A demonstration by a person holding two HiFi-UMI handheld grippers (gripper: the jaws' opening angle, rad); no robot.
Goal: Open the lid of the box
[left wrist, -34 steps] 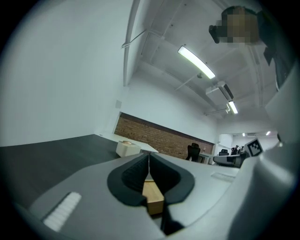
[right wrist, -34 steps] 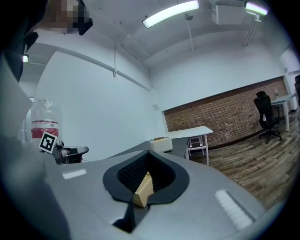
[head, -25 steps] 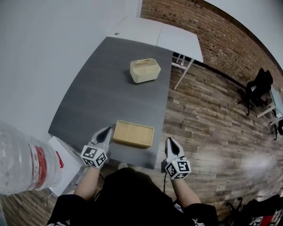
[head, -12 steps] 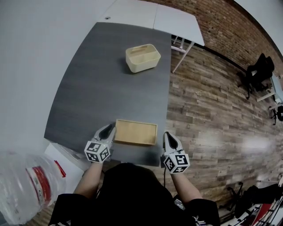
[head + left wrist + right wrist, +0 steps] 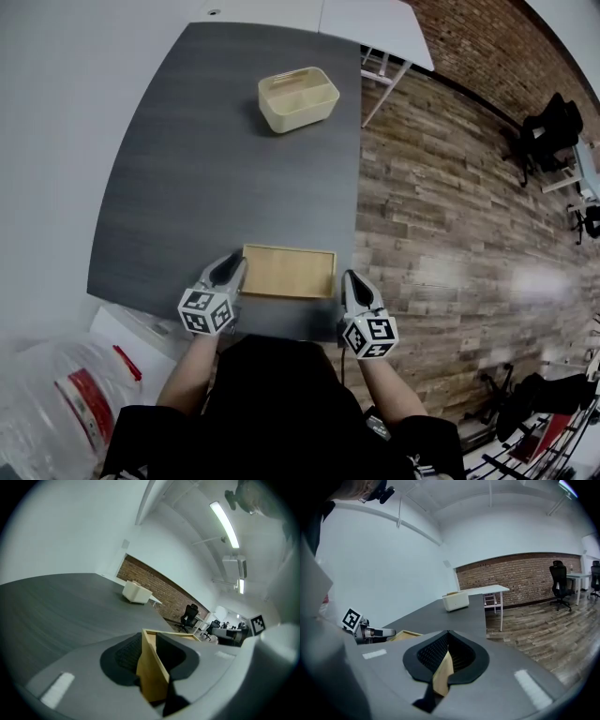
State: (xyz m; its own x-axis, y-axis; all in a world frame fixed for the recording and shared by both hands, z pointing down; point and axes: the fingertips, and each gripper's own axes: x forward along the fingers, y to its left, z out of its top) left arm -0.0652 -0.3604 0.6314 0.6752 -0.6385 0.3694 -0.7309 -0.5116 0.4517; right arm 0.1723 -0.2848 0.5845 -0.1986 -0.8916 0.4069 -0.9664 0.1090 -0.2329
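Flat wooden box (image 5: 289, 271), lid on, at the near edge of the dark table (image 5: 216, 141). At its left end the left gripper (image 5: 230, 270), fingers slightly apart with the box corner between them. At its right end the right gripper (image 5: 352, 286), fingers together, only a sliver of wood showing past them. Farther along the table, well apart, a cream tub (image 5: 297, 98). Off the near left corner, a clear water jug (image 5: 66, 403).

A dark grey table (image 5: 187, 169) stands on a wood-plank floor (image 5: 441, 206); a flat wooden box (image 5: 288, 271) lies close to its 6 o'clock edge, toward the 5 o'clock corner; a cream open-topped bin (image 5: 298, 99) sits well apart toward 1 o'clock; a white table (image 5: 375, 14) adjoins the 12 o'clock end.
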